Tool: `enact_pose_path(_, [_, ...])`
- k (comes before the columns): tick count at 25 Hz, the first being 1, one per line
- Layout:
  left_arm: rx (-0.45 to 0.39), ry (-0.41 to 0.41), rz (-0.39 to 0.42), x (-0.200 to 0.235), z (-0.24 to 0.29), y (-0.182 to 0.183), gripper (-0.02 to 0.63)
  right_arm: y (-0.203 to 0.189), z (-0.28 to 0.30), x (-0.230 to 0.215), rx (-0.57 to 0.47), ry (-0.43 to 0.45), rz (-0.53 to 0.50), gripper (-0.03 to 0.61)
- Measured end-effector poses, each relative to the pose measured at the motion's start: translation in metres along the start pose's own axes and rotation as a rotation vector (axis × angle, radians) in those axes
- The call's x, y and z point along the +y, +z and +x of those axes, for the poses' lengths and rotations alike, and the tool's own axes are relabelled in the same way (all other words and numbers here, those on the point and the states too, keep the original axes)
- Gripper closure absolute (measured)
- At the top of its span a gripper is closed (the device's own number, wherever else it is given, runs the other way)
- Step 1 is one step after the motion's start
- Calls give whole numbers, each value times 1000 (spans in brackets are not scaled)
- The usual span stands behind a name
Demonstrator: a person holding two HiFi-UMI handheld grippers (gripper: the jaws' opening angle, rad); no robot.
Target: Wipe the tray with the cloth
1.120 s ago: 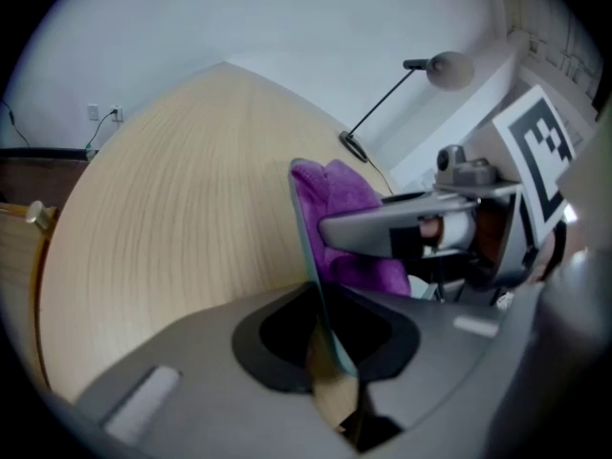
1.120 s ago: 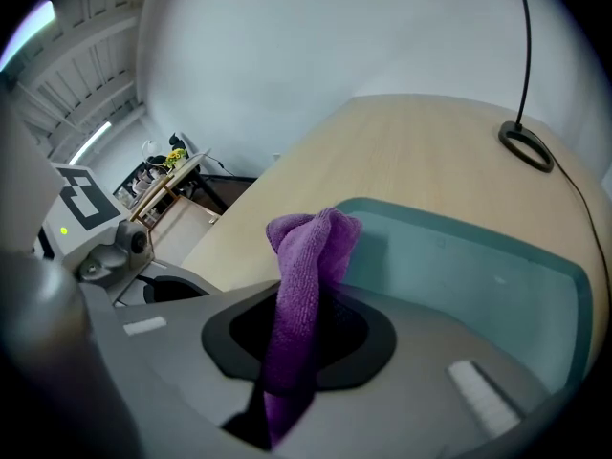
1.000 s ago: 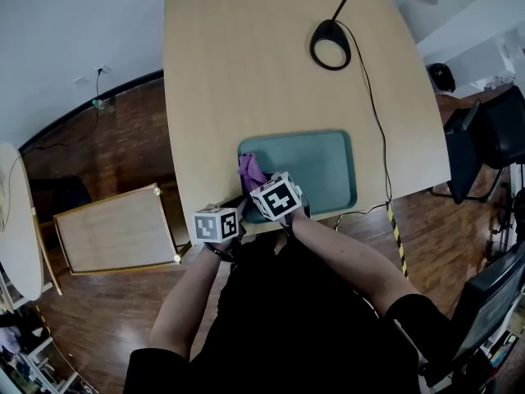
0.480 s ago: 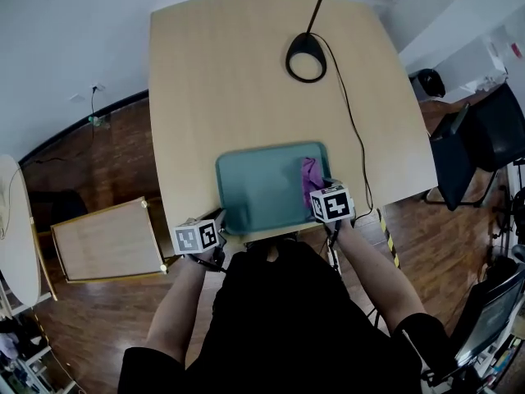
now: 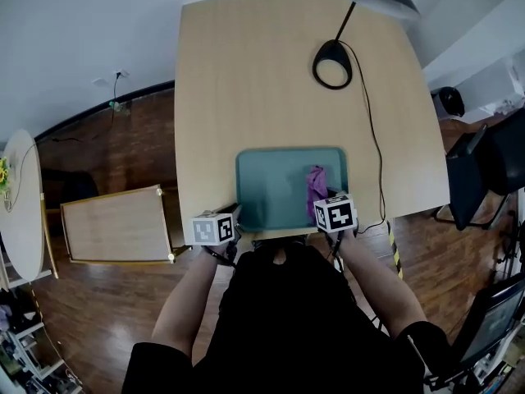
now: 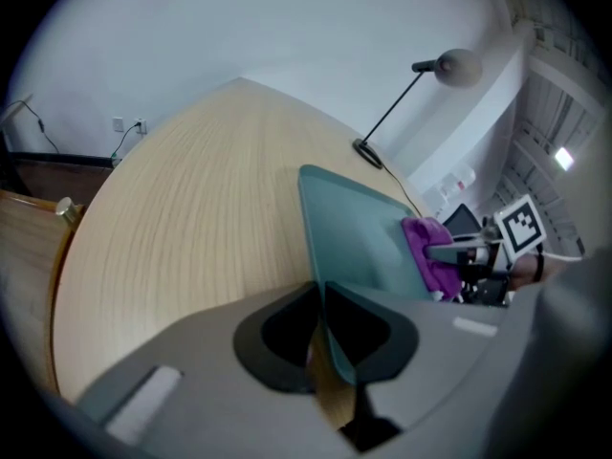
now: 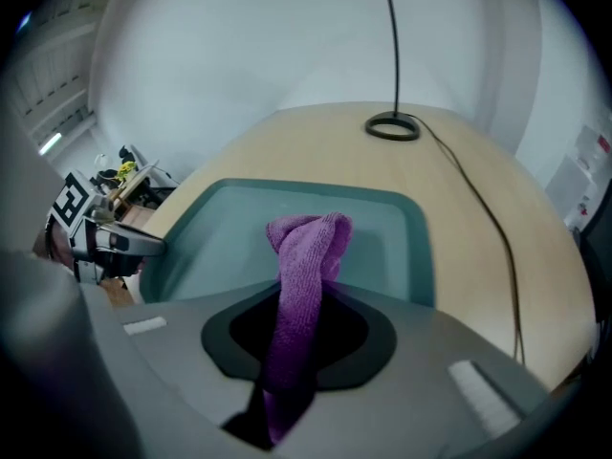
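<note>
A teal tray (image 5: 275,187) lies near the front edge of the wooden table (image 5: 246,80). My left gripper (image 5: 235,214) pinches the tray's near-left rim (image 6: 325,304), its jaws shut on the thin edge. On the tray's right side my right gripper (image 5: 322,200) is shut on a purple cloth (image 5: 317,187). In the right gripper view the cloth (image 7: 306,256) runs up between the jaws and bunches over the tray floor (image 7: 220,242). The left gripper view shows the cloth (image 6: 428,251) and the right gripper (image 6: 461,252) across the tray (image 6: 354,228).
A black desk lamp stands with its round base (image 5: 332,62) at the table's far right, and its cord (image 5: 374,138) trails down past the tray's right side. A wooden board (image 5: 115,228) lies on the floor to the left. Chairs (image 5: 484,154) stand to the right.
The right gripper carried the cloth across the tray from its left side to its right side. The left gripper stays at the tray's near-left corner.
</note>
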State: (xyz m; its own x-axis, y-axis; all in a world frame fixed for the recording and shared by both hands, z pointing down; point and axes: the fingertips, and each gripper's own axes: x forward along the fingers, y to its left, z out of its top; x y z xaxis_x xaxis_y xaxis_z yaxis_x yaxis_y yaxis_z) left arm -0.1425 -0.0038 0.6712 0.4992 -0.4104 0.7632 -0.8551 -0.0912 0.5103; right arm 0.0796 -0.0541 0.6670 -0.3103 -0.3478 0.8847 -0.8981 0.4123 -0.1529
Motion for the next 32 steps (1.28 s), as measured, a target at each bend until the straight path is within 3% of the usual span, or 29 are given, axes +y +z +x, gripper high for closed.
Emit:
enact_pose_path(8, [22, -55, 3, -5, 0, -1, 557, 16, 26, 160, 30, 177, -178, 511])
enact_pose_path(12, [39, -59, 6, -10, 1, -1, 557, 19, 37, 194, 46, 212, -200, 511])
enact_pose_path(16, [9, -109, -78, -5, -1, 3, 561, 24, 46, 203, 48, 225, -170, 512])
enact_pose_path(24, [0, -113, -69, 3, -3, 7, 560, 10, 30, 156, 45, 139, -121, 512])
enact_pose_path(26, [-4, -97, -63, 4, -3, 6, 560, -1, 19, 126, 41, 96, -118, 512])
enact_pose_path(32, [-19, -25, -64, 9, -5, 7, 565, -42, -20, 3, 17, -59, 22, 512])
